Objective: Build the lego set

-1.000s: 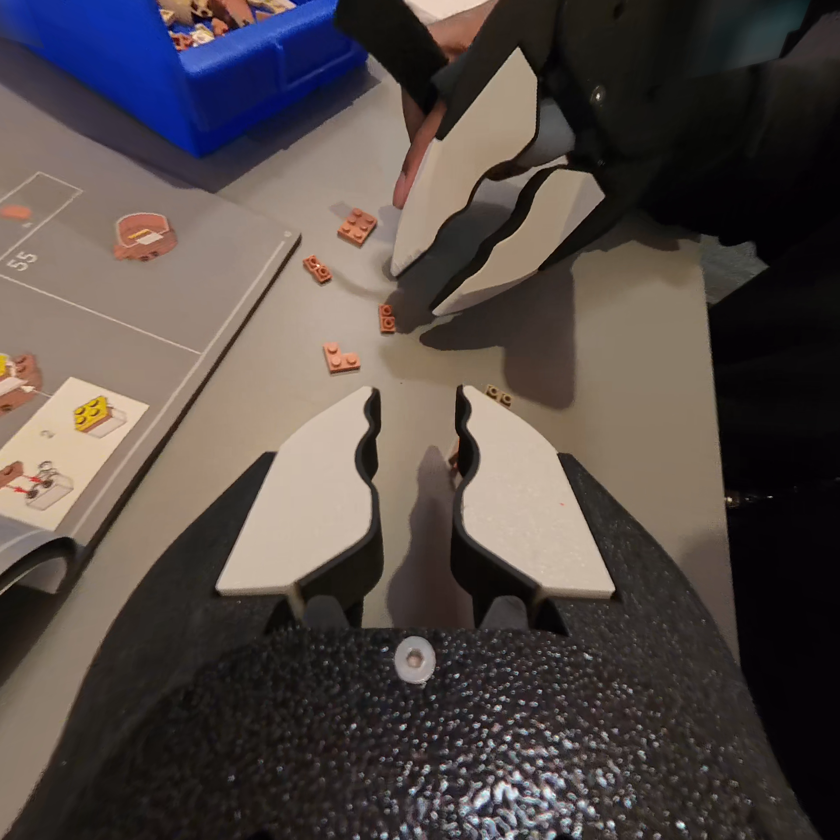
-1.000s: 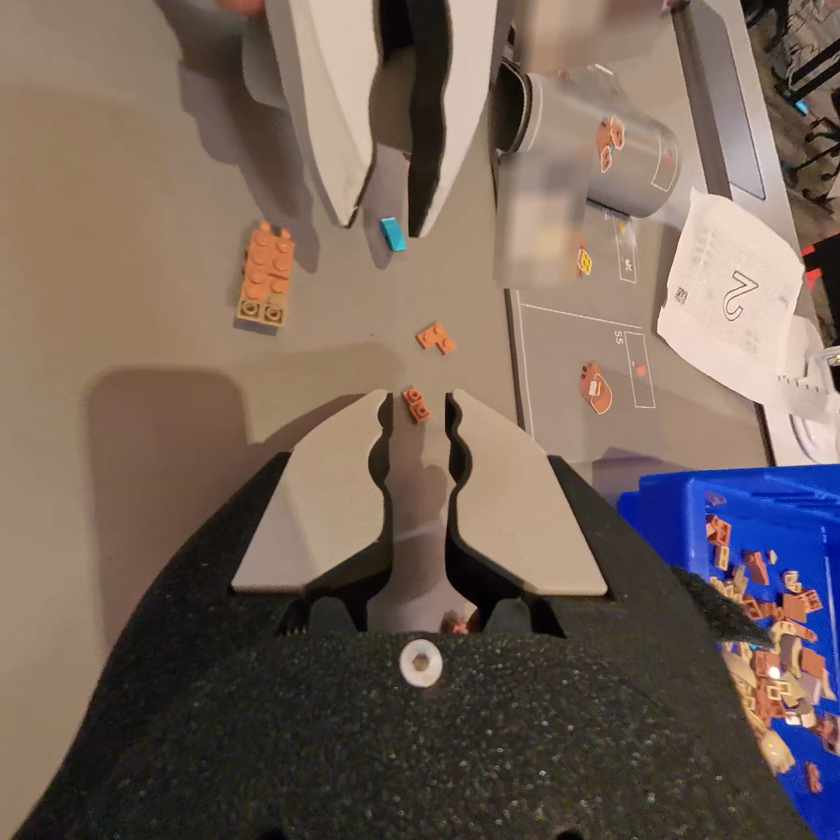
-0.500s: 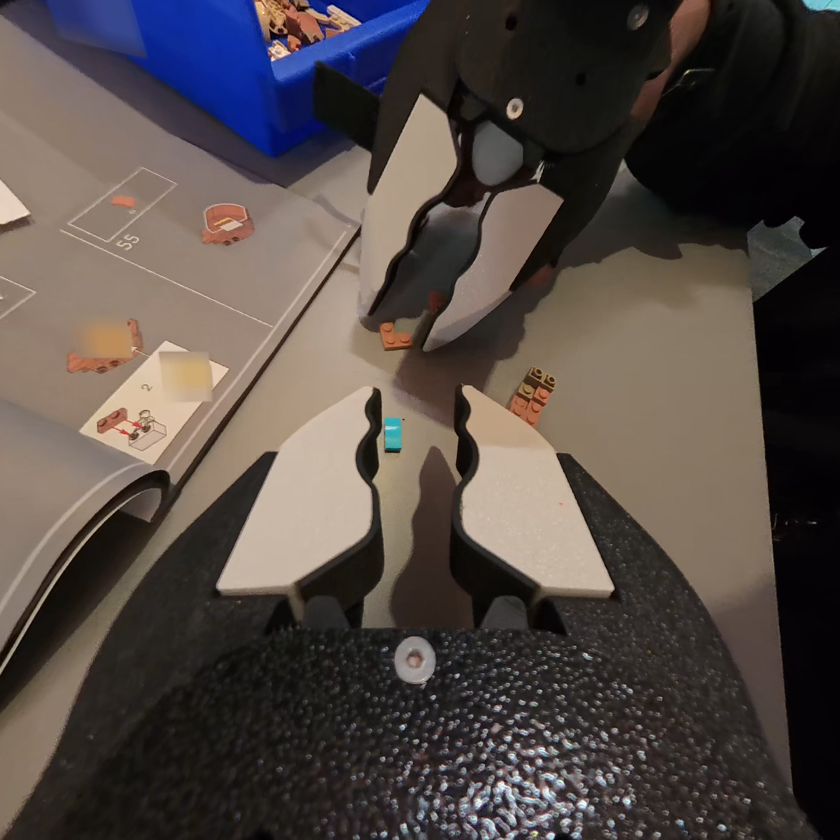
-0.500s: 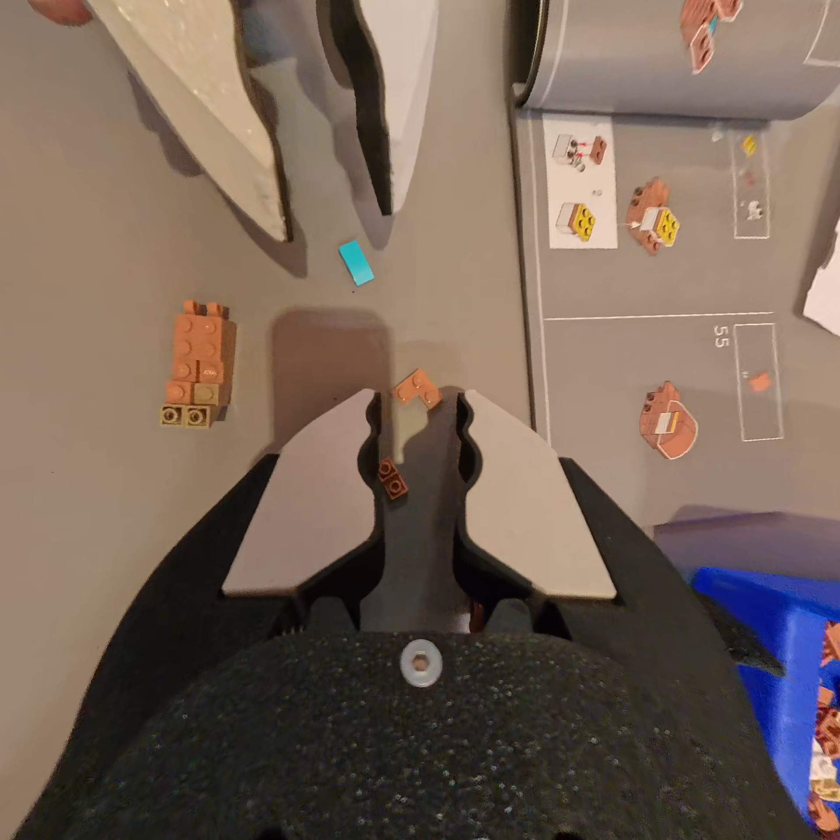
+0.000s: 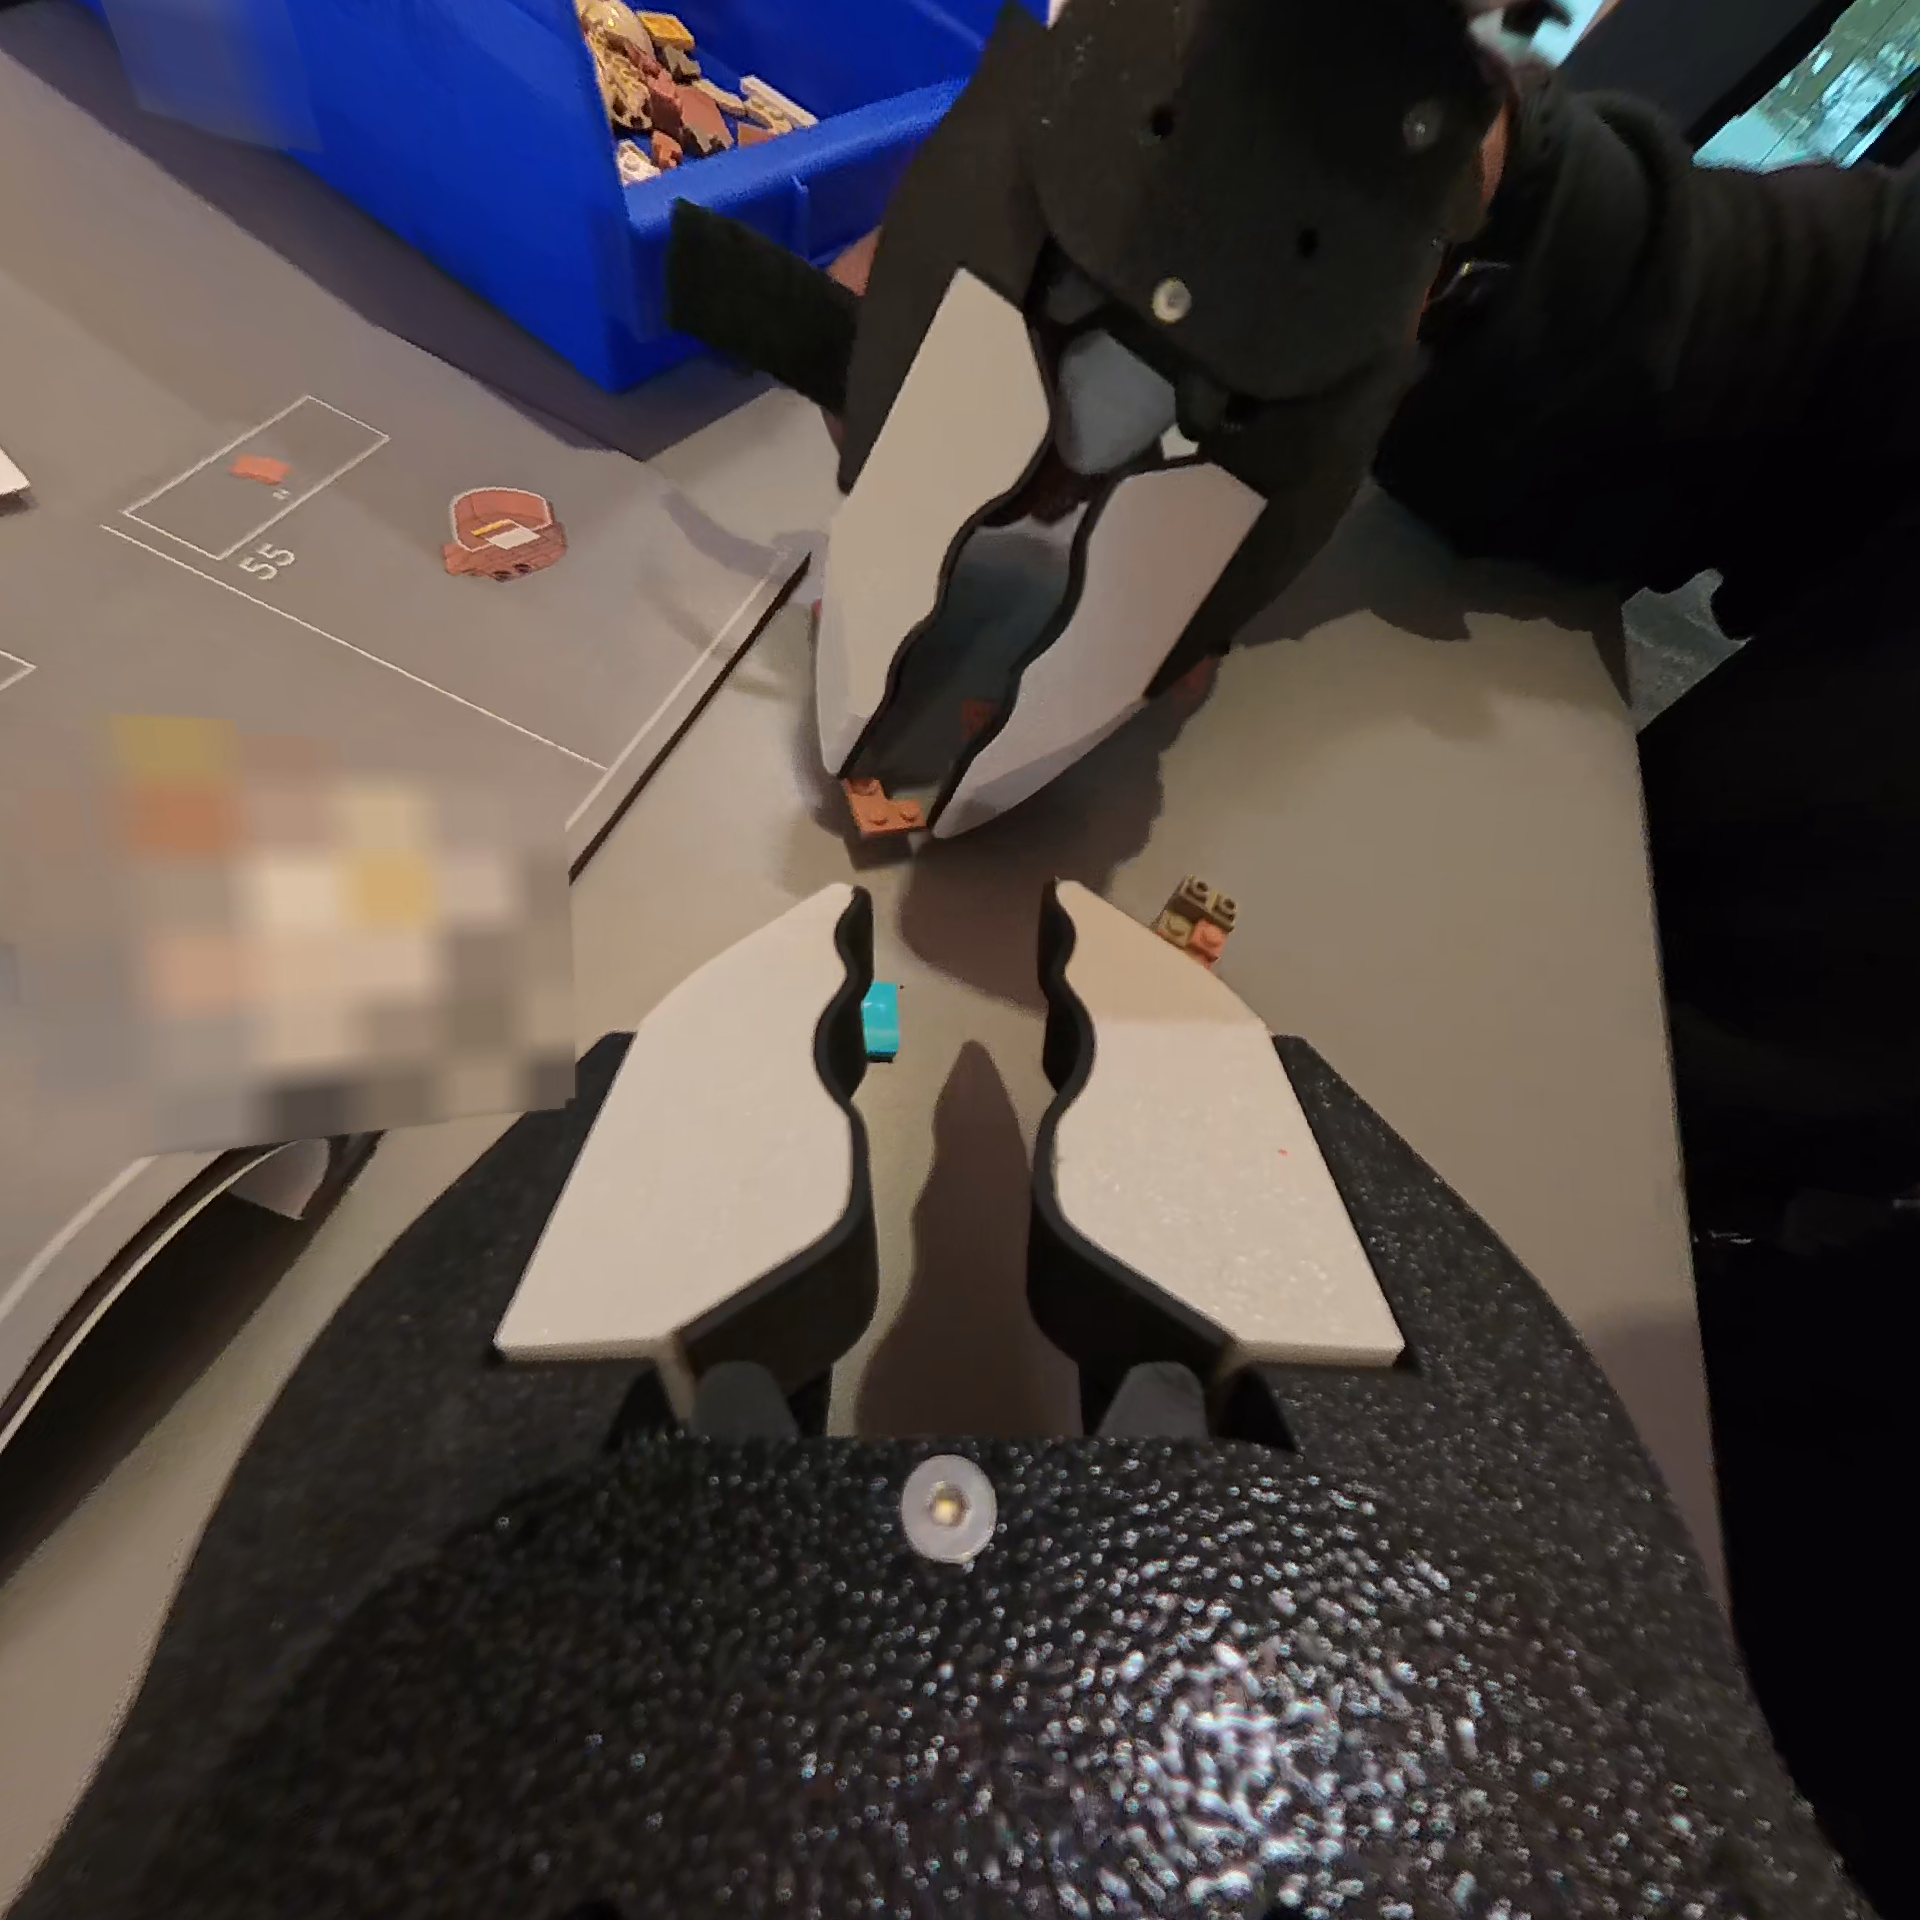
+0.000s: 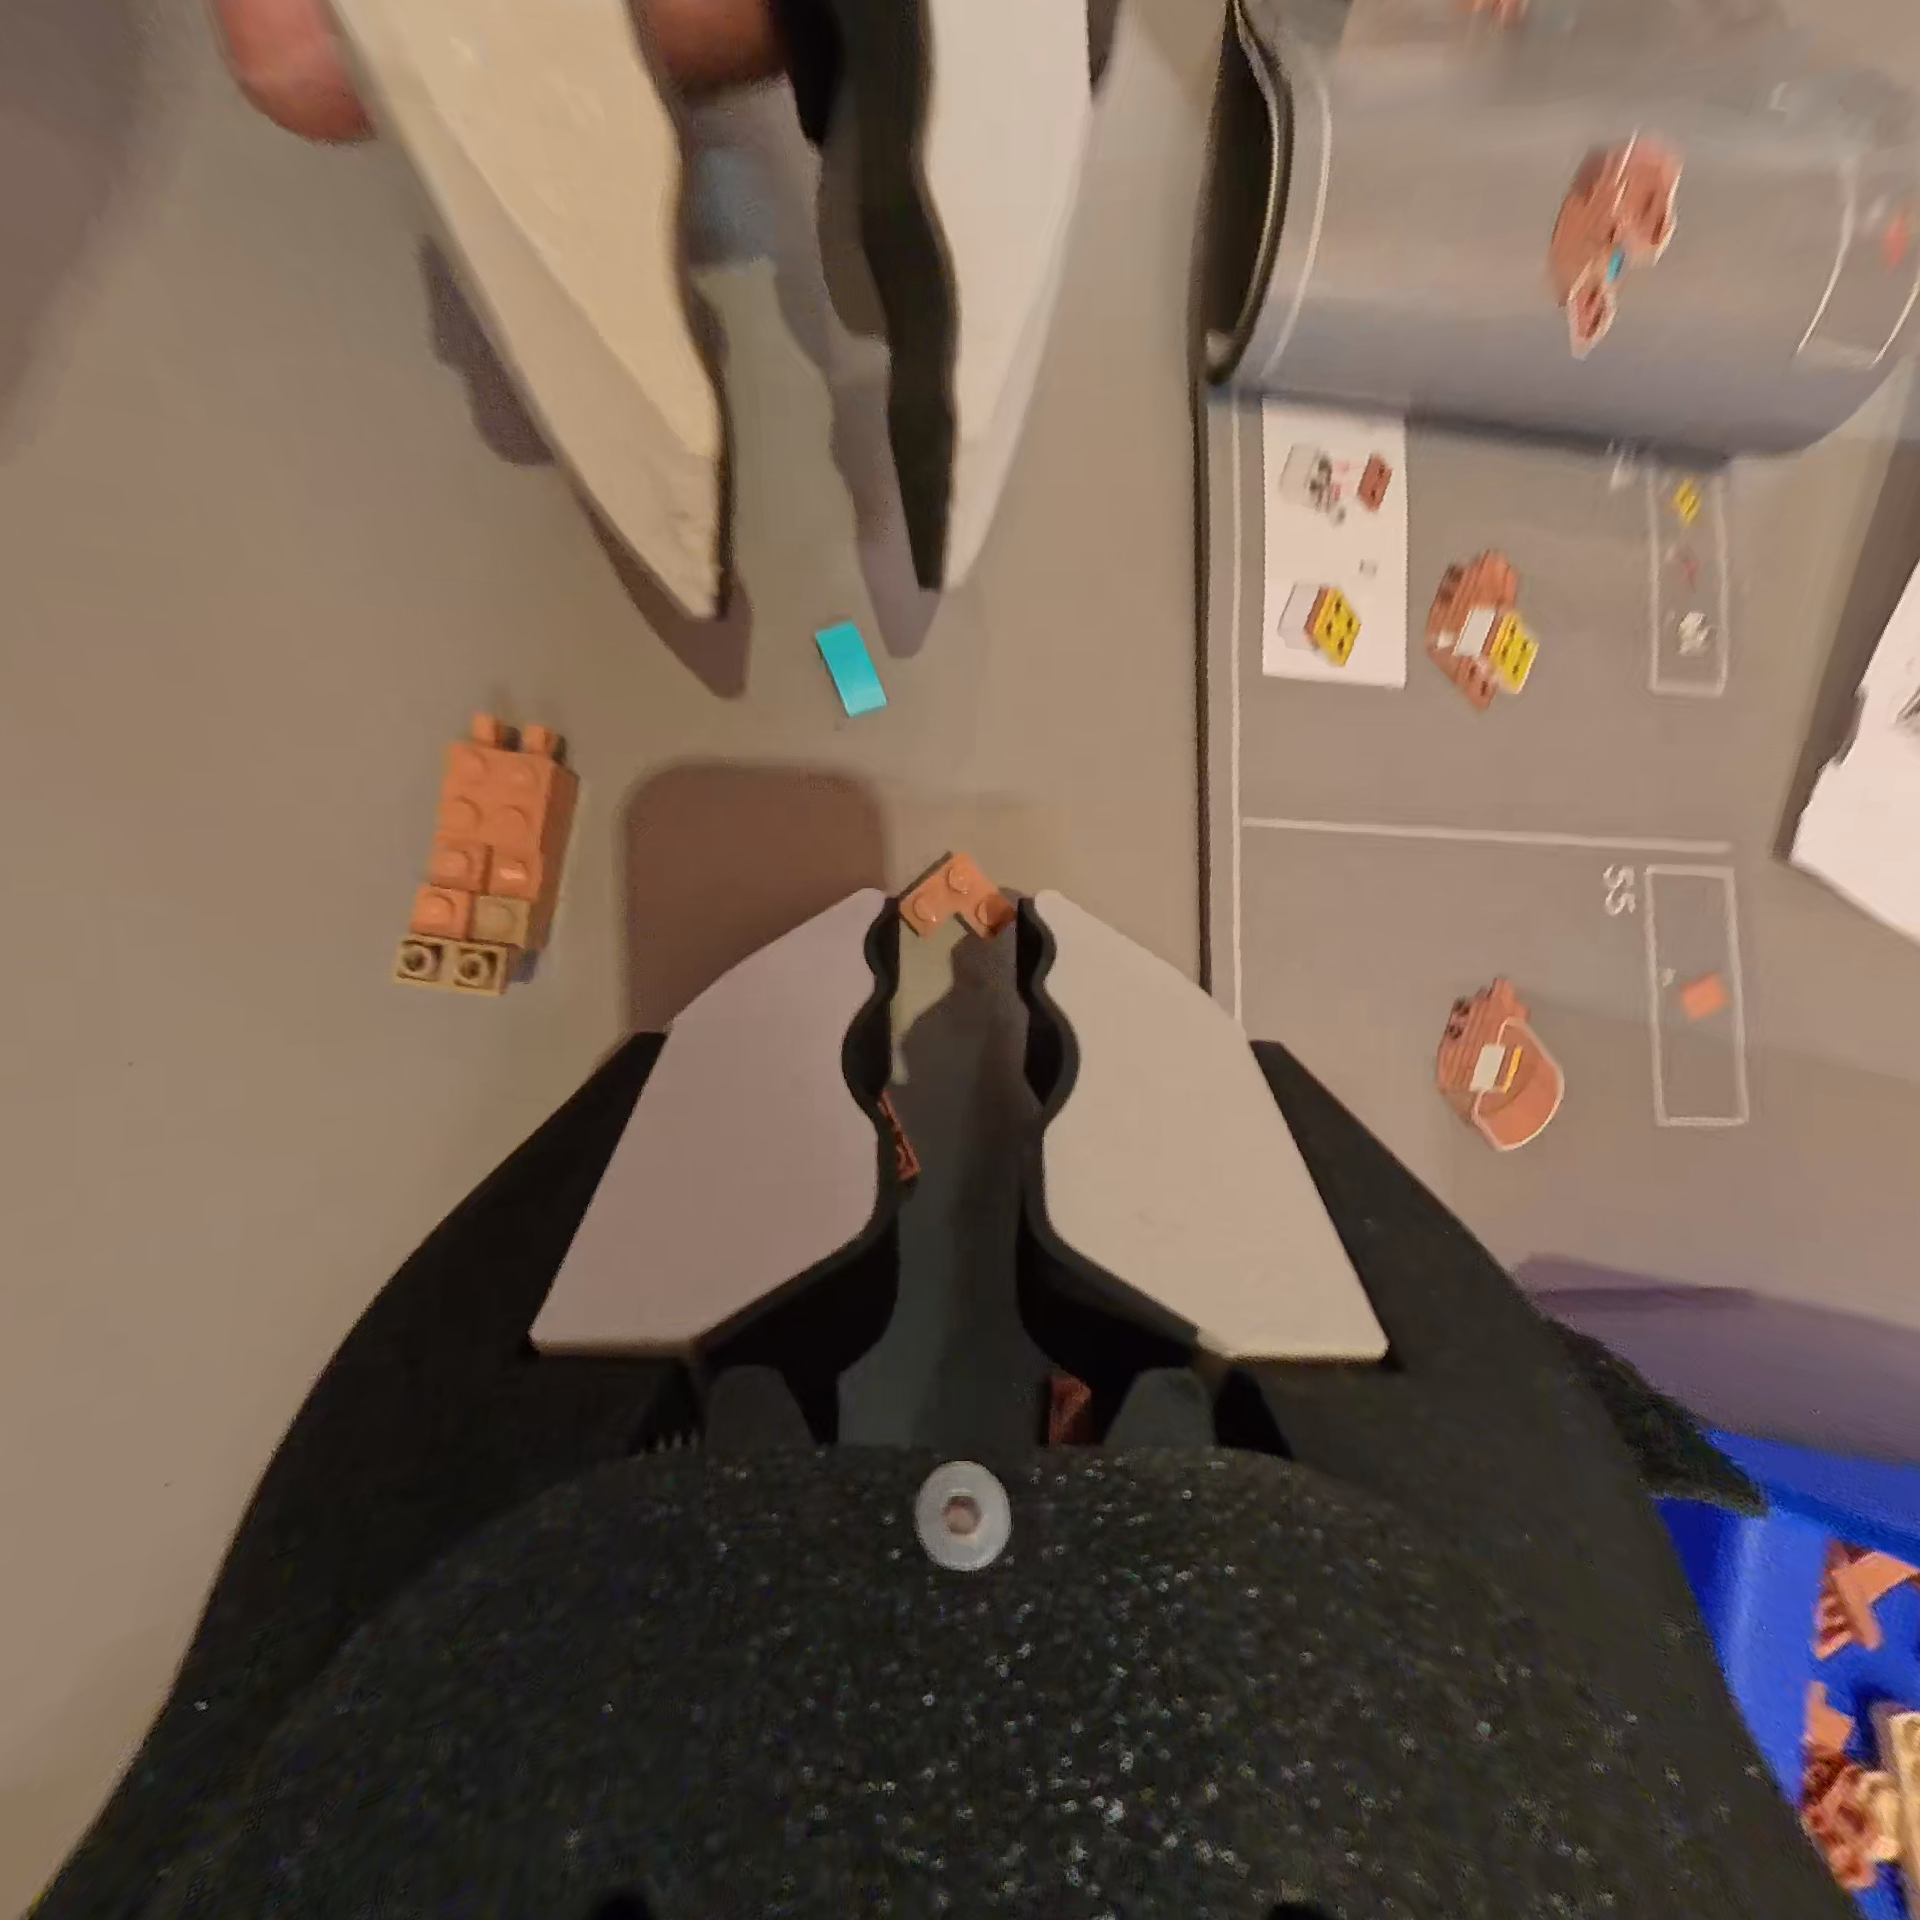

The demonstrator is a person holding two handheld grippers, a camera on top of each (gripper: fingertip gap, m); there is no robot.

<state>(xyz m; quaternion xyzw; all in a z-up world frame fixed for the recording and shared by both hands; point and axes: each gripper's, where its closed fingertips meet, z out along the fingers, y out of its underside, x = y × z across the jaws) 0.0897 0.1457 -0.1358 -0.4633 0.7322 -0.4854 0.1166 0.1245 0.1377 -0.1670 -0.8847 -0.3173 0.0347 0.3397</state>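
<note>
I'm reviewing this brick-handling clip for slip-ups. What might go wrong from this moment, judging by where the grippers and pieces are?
1. The right gripper pinches the orange corner plate only at its fingertips; it could twist out.
2. The left gripper hangs open over the teal tile, which lies beside one finger and could get nudged away.
3. The small brick stack sits close by and might be bumped.

Your right gripper [image 6: 956, 914] pinches an orange L-shaped plate [image 6: 954, 896] at its fingertips above the grey table [image 6: 260, 520], with a turquoise tile [image 6: 850, 669] ahead, an orange-and-tan brick stack [image 6: 488, 852] beside it, and the instruction booklet [image 6: 1507, 790] opposite.
</note>
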